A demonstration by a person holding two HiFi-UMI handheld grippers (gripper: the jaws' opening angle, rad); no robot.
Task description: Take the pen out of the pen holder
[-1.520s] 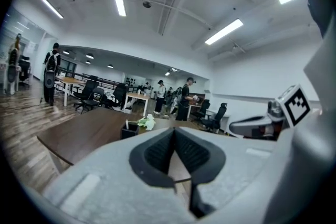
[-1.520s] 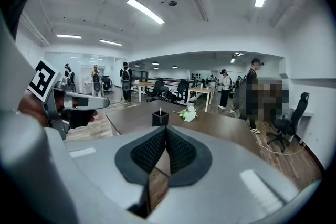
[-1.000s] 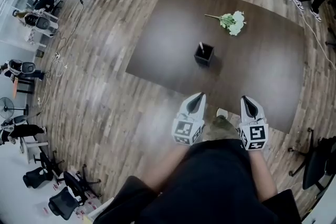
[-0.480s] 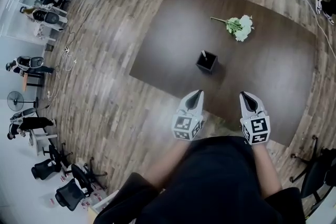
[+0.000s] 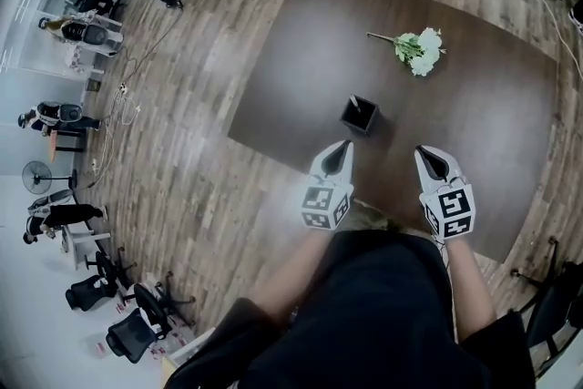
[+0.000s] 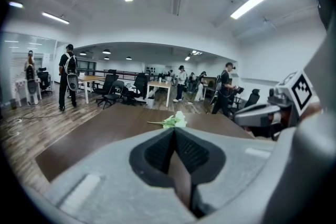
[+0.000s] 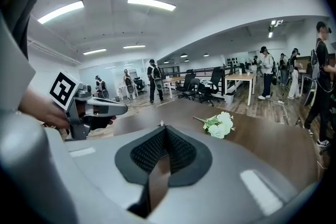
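A black square pen holder [image 5: 358, 116] stands upright on the dark table [image 5: 301, 59], a pen [image 5: 354, 102] leaning inside it.

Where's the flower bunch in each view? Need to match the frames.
Head view: flower bunch at upper right, on the far part of the table.
Left gripper view: flower bunch near the picture's centre, a little below mid-height.
Right gripper view: flower bunch right of centre, a little below mid-height.
Shared landmark: the dark brown table it lies on, seen in all three views.
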